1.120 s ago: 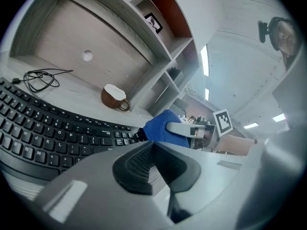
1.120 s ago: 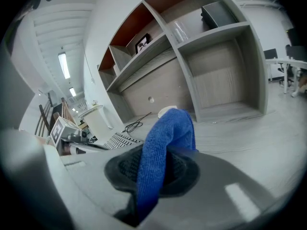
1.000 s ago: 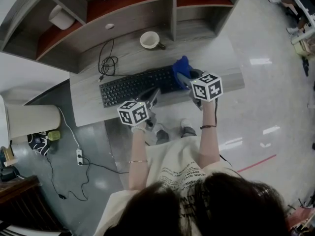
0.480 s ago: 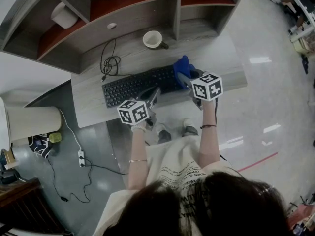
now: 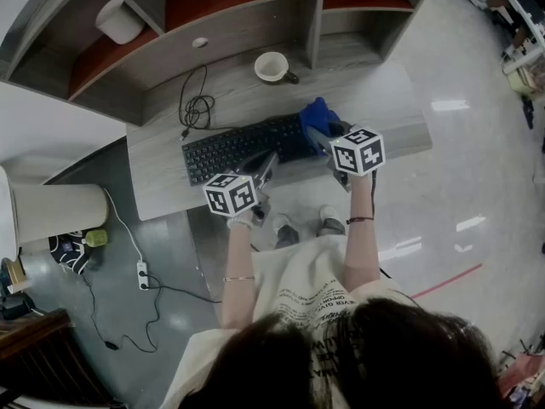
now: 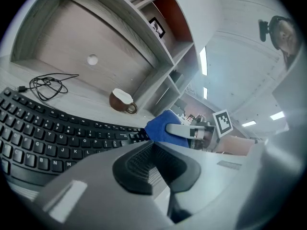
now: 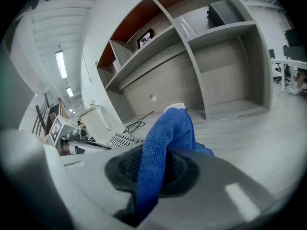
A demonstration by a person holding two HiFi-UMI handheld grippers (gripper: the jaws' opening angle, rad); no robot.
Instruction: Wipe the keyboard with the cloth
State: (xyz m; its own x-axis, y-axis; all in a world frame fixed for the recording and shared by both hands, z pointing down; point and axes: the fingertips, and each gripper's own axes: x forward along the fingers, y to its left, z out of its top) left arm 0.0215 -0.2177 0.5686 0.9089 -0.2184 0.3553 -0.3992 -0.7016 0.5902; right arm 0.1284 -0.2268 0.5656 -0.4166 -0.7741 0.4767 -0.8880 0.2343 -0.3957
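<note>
A black keyboard [image 5: 243,147] lies along the front of the grey desk [image 5: 383,92]. My right gripper [image 5: 324,137] is shut on a blue cloth [image 5: 317,116], which rests at the keyboard's right end. In the right gripper view the cloth [image 7: 165,143] rises in a fold from between the jaws of that gripper [image 7: 151,171], with the keyboard [image 7: 122,140] off to the left. My left gripper [image 5: 266,169] hovers at the keyboard's front edge, shut with nothing in it. The left gripper view shows the left gripper [image 6: 156,164], the keys [image 6: 48,133] and the cloth [image 6: 160,126].
A white mug [image 5: 272,66] stands behind the keyboard, and a coiled black cable [image 5: 197,107] lies to its left. A shelf unit [image 5: 230,11] backs the desk. A white cylinder [image 5: 51,211] and a power strip [image 5: 138,271] are on the floor at the left.
Both grippers stay where they were, the right still holding the cloth. The desk has drifted slightly right in the head view, as if the head moved.
</note>
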